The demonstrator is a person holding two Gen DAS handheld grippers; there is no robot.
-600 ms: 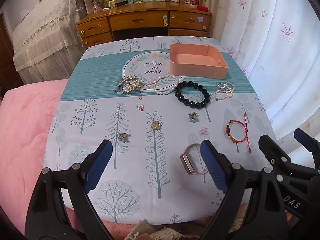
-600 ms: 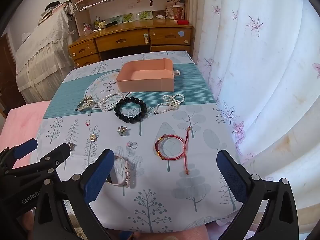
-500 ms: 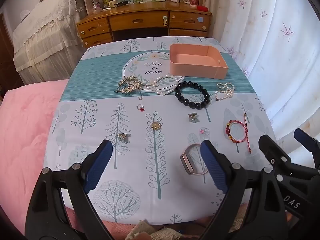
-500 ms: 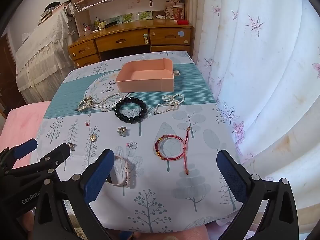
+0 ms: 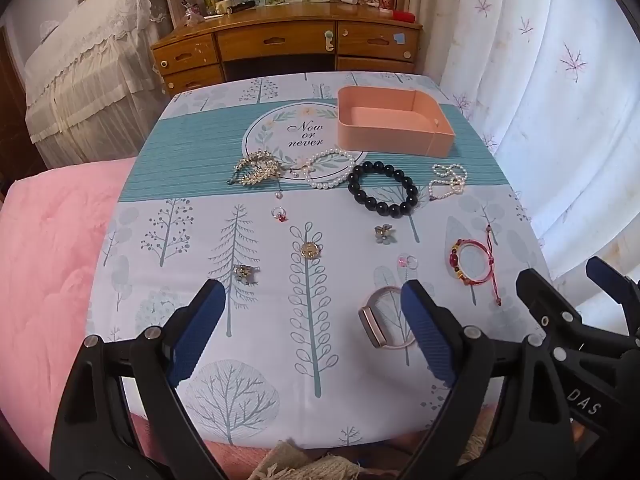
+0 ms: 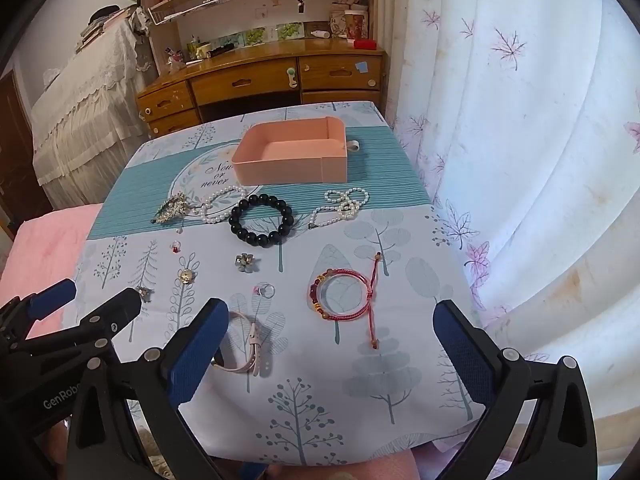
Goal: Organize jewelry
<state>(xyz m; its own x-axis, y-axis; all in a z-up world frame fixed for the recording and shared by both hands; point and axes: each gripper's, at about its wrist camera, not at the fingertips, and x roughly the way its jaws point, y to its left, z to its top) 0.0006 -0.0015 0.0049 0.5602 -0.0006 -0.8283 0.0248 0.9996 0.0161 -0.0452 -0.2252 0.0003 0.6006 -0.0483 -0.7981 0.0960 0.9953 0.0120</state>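
Jewelry lies spread over a tree-print cloth. A pink open box (image 5: 394, 130) (image 6: 292, 156) stands at the far side. In front of it lie a black bead bracelet (image 5: 382, 193) (image 6: 261, 219), two pearl strands (image 5: 330, 169) (image 5: 448, 182), a gold leaf brooch (image 5: 256, 170), a red cord bracelet (image 5: 470, 262) (image 6: 342, 294), a pink watch (image 5: 384, 324) (image 6: 244, 344), rings and small charms. My left gripper (image 5: 312, 320) stands open over the near edge, nothing between its pads. My right gripper (image 6: 332, 344) is open too, above the cloth near the red bracelet.
A wooden desk (image 5: 288, 44) with drawers stands behind the table. A white curtain (image 6: 520, 160) hangs at the right. A pink blanket (image 5: 48, 260) lies at the left, and a lace-covered piece of furniture (image 5: 88, 76) stands at the far left.
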